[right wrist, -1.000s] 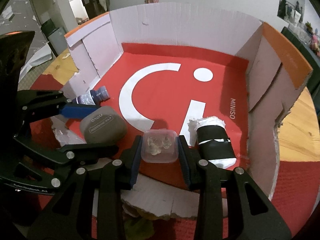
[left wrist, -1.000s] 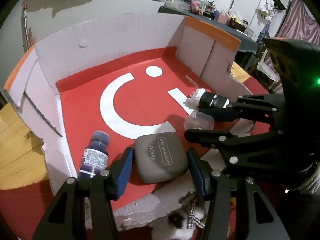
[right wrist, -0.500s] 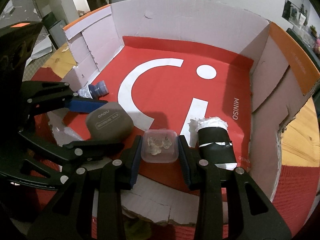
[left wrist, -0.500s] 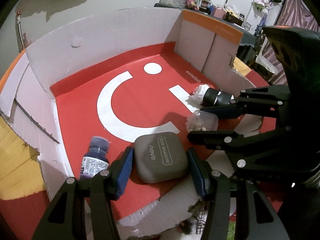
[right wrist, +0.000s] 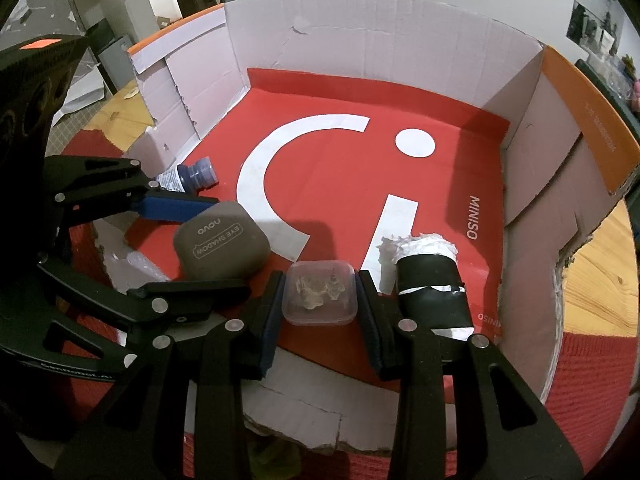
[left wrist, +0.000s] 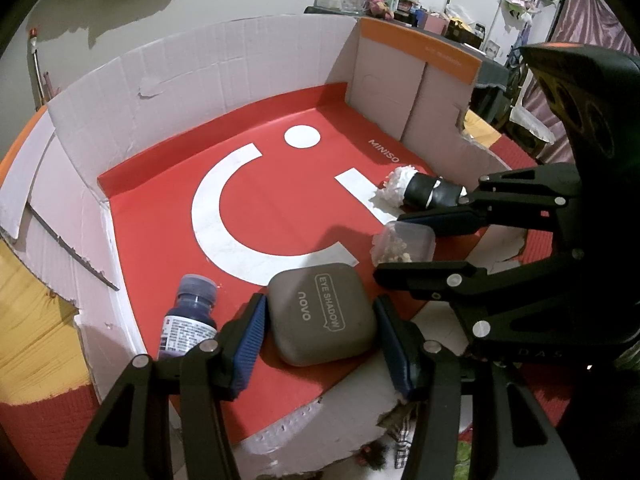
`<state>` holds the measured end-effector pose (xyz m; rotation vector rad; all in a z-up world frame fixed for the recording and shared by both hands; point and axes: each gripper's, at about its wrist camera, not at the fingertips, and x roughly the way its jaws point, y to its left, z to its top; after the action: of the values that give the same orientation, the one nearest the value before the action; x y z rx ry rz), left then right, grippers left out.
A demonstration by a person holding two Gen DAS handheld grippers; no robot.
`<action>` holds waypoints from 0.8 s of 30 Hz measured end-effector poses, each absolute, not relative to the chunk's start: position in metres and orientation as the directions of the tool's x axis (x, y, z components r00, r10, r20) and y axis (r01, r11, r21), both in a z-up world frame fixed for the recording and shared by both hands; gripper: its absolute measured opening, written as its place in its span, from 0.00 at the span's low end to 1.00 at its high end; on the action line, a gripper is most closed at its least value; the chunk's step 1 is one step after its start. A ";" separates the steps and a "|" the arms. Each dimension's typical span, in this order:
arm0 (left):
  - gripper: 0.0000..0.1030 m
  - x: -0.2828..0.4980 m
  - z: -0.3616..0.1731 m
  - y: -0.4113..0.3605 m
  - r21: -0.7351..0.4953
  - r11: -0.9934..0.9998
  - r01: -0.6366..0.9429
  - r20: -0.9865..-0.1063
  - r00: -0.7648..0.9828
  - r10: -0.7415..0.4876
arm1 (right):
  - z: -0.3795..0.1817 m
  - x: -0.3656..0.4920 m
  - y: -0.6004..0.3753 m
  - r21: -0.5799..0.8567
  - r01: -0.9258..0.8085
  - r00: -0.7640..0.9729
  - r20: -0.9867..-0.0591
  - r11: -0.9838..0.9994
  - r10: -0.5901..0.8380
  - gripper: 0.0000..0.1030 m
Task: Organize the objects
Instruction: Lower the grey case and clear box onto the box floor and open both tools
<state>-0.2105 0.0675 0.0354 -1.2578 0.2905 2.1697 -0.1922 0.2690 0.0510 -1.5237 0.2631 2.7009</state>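
Two grippers straddle eye-shadow case (left wrist: 322,312) and clear box (right wrist: 320,298).

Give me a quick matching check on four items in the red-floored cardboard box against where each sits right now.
Items:
1. grey square eye shadow case
2. small clear plastic box
3. dark blue bottle with white label
4. black-wrapped roll with white ends

Places:
A. lying beside the left tool's outer finger
B. between the right tool's fingers
C. between the left tool's fingers
D. just outside the right tool, near the MINISO lettering

Pairs: 1-C, 2-B, 3-A, 4-D
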 end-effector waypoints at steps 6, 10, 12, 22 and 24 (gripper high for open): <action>0.55 -0.210 0.035 0.068 -0.106 -0.791 -0.603 -0.843 -0.367 0.393 | 0.051 -0.192 0.268 0.126 -0.107 -0.519 -0.853 -0.986 -0.053 0.33; 0.55 -0.210 0.035 0.068 -0.105 -0.791 -0.603 -0.843 -0.367 0.392 | 0.050 -0.192 0.268 0.126 -0.106 -0.519 -0.853 -0.986 -0.054 0.33; 0.55 -0.210 0.035 0.068 -0.105 -0.791 -0.603 -0.843 -0.367 0.392 | 0.050 -0.192 0.268 0.125 -0.101 -0.517 -0.854 -0.987 -0.055 0.33; 0.55 -0.210 0.036 0.067 -0.111 -0.793 -0.599 -0.839 -0.372 0.398 | 0.050 -0.191 0.268 0.121 -0.100 -0.518 -0.853 -0.988 -0.052 0.34; 0.55 -0.210 0.037 0.067 -0.107 -0.794 -0.599 -0.838 -0.375 0.397 | 0.050 -0.191 0.267 0.120 -0.100 -0.519 -0.853 -0.988 -0.051 0.35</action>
<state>-0.2096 0.0673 0.0368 -1.2455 0.2853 2.1797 -0.1911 0.2674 0.0501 -1.5263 0.2402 2.7025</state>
